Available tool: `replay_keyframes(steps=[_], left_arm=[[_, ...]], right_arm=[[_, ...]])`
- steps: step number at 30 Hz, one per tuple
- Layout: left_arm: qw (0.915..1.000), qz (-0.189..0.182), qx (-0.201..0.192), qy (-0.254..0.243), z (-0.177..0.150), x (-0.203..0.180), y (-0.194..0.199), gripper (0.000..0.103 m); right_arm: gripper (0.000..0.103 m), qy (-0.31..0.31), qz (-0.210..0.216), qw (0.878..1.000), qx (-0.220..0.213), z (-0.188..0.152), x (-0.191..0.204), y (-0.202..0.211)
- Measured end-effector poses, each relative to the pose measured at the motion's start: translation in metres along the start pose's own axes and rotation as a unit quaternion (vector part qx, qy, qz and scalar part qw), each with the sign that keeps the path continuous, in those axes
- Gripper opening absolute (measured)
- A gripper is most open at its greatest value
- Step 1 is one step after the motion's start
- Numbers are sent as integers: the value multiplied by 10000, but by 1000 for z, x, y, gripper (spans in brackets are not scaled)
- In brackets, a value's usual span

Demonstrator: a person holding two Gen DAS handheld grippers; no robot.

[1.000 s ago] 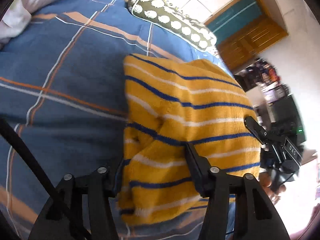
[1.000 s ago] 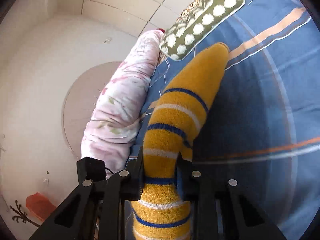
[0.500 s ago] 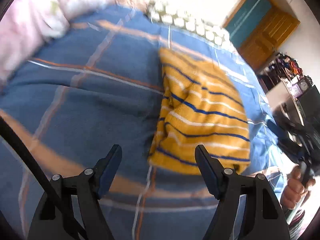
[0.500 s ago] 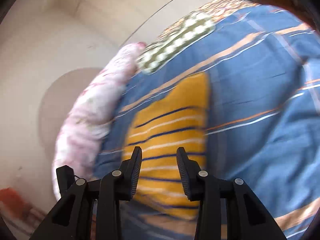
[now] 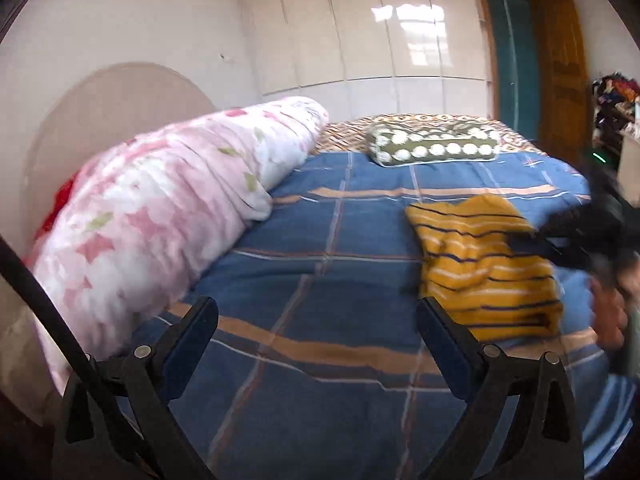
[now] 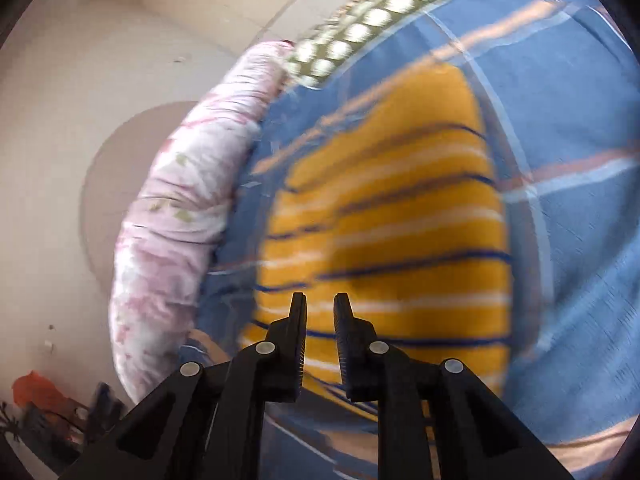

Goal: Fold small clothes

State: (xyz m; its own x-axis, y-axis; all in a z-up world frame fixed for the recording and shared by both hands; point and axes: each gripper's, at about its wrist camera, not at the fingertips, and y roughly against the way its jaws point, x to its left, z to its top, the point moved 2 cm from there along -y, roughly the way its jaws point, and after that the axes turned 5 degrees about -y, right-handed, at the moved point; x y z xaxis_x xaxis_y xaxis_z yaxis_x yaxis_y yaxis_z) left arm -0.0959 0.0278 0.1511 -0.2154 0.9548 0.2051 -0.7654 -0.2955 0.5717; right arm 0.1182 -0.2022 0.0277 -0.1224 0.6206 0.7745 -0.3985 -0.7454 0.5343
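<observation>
A small yellow garment with blue and white stripes (image 5: 486, 268) lies folded on the blue plaid bedspread (image 5: 320, 240). It also shows in the right wrist view (image 6: 392, 216), blurred. My left gripper (image 5: 316, 316) is open wide and empty, held above the bedspread to the left of the garment. My right gripper (image 6: 320, 308) hovers over the garment's near edge with its fingers close together and a narrow gap between them, holding nothing. In the left wrist view it shows as a dark blur (image 5: 576, 236) over the garment's right side.
A rolled pink floral quilt (image 5: 160, 216) lies along the bed's left side. A green pillow with white dots (image 5: 434, 144) sits at the far end. White cabinets and a wooden door (image 5: 560, 68) stand behind the bed.
Both grippers have let go of the garment, which now lies folded on the bed. The left gripper opened wide and pulled back and up. The right gripper's fingers narrowed.
</observation>
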Motion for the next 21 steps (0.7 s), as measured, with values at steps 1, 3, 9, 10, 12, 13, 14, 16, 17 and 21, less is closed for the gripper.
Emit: replay_keyframes(steps=[1, 3, 9, 10, 12, 13, 14, 16, 17, 21], left_arm=[[10000, -73, 14, 64, -5, 1, -1, 99], [9994, -287, 80, 165, -12, 1, -2, 99], [9991, -216, -30, 361, -22, 10, 3, 99], [9990, -191, -72, 390, -22, 12, 5, 99], [9985, -153, -179, 496, -22, 17, 10, 99], [9980, -157, -214, 570, -21, 19, 12, 99], [9976, -167, -230, 626, -20, 20, 14, 99], [9970, -159, -272, 702, -20, 20, 19, 99], [9969, -116, -298, 719, -19, 19, 23, 99], [9964, -27, -456, 710, -16, 14, 43, 99]], right_arm=[[17, 52, -43, 10000, 13, 7, 8, -10], [17, -58, -10, 10000, 72, 21, 15, -31], [7, -752, -108, 9935, 848, 36, 1, -129], [7, -694, -151, 9943, 791, 35, 3, -130], [10, -408, -221, 9964, 715, 30, 13, -121], [14, -249, -179, 9970, 716, 24, 17, -112], [14, -142, -93, 9974, 702, 18, 18, -104], [14, -117, 224, 9968, 759, 3, 15, -84], [14, -191, 271, 9961, 822, -4, 11, -80], [14, -121, -60, 9947, 1018, -47, -16, -63]])
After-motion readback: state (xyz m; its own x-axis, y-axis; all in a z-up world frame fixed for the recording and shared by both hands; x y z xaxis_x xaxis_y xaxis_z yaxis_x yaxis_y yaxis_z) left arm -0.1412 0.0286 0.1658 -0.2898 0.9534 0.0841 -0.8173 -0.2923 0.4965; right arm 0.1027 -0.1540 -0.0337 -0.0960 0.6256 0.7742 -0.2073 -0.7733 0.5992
